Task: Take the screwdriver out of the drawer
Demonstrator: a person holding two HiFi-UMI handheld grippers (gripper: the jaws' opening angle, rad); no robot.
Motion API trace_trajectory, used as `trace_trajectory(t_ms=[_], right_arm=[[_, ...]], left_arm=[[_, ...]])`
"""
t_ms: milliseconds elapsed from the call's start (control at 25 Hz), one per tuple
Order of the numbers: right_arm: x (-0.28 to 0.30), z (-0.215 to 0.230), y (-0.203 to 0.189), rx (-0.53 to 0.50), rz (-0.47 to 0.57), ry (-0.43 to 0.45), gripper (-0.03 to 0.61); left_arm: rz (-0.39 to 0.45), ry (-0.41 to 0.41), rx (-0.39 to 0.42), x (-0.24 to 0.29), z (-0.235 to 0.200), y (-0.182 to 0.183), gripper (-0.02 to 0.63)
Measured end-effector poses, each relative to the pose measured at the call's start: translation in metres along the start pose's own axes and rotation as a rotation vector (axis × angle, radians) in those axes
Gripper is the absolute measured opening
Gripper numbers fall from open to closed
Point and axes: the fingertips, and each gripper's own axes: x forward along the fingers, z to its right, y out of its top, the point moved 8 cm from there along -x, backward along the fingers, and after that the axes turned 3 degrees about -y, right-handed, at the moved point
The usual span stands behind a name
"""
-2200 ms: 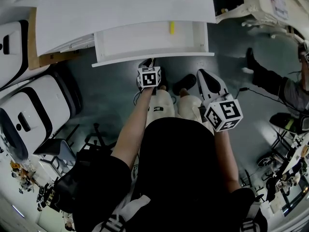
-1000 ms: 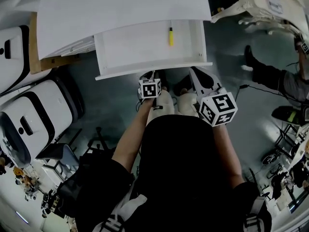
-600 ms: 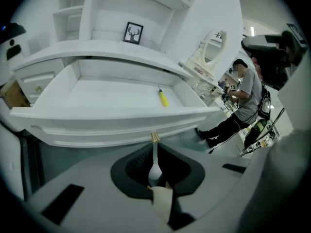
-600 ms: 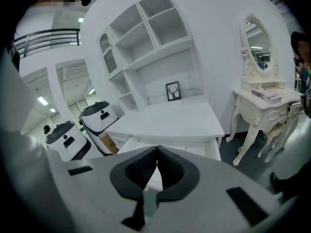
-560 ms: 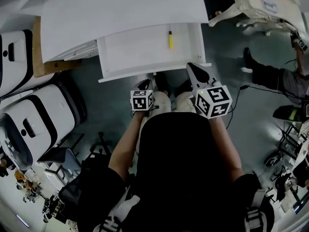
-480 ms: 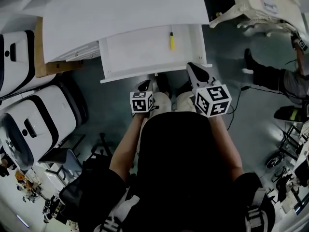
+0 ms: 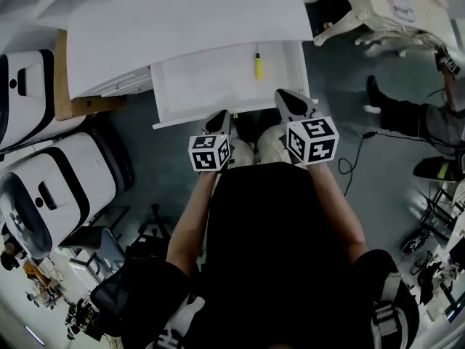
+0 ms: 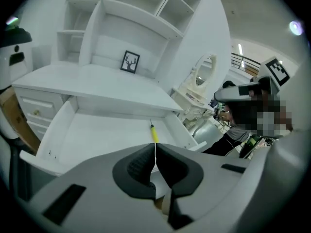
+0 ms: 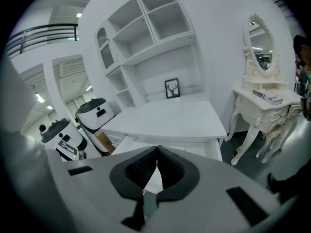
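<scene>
The white drawer (image 7: 218, 86) stands pulled out from under the desk top (image 7: 189, 13). A yellow-handled screwdriver (image 7: 257, 65) lies inside it near the right wall, its shaft pointing to the back. In the left gripper view the screwdriver (image 8: 154, 133) shows just beyond the jaws. My left gripper (image 7: 221, 116) hovers over the drawer's front edge, its jaws closing until the pads meet with nothing between them. My right gripper (image 7: 282, 95) is shut and empty over the drawer's front right corner. The left gripper (image 8: 155, 147) and right gripper (image 9: 157, 150) both point down at the desk.
White rounded machines (image 7: 51, 187) and a cardboard box (image 7: 62, 86) stand left of the desk. An ornate white dressing table (image 7: 392, 6) is at the right, with a seated person (image 7: 429, 129) beyond. A cable (image 7: 356, 158) lies on the floor. A framed picture (image 8: 130, 61) sits under the shelves.
The drawer has come further out, baring the whole screwdriver. My left gripper has left the drawer front and risen, and the right gripper has shifted left over the drawer corner.
</scene>
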Motion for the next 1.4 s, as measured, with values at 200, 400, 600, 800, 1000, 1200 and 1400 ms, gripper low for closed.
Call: trace_trajectory(t_ms=[200,400,600,800,1000,1200,1400], right_arm=[[0.025,0.012,0.004,0.028,-0.043,-0.023,0.035],[0.063,0.027,0.009,0.019,-0.085,-0.038,0.043],[0.105,0.047,0.005,0.047,-0.144,-0.053,0.084],[0.147,0.069,-0.003,0.088,-0.210,-0.085,0.118],[0.190,0.092,-0.011,0.136,-0.285,-0.132,0.124],[0.227,0.107,-0.023,0.159,-0.371,-0.155,0.155],[0.249,0.111,-0.032,0.156,-0.432,-0.159,0.167]], left_arm=[[0.041,0.009,0.002,0.005,0.005,0.025,0.026],[0.078,0.005,-0.038,0.004,0.007,0.049,0.026],[0.088,0.024,-0.046,0.010,0.006,0.068,0.026],[0.096,0.070,-0.072,0.019,0.007,0.088,0.026],[0.093,0.087,-0.087,0.032,0.014,0.100,0.026],[0.084,0.101,-0.097,0.048,0.022,0.103,0.026],[0.083,0.113,-0.097,0.057,0.029,0.109,0.026]])
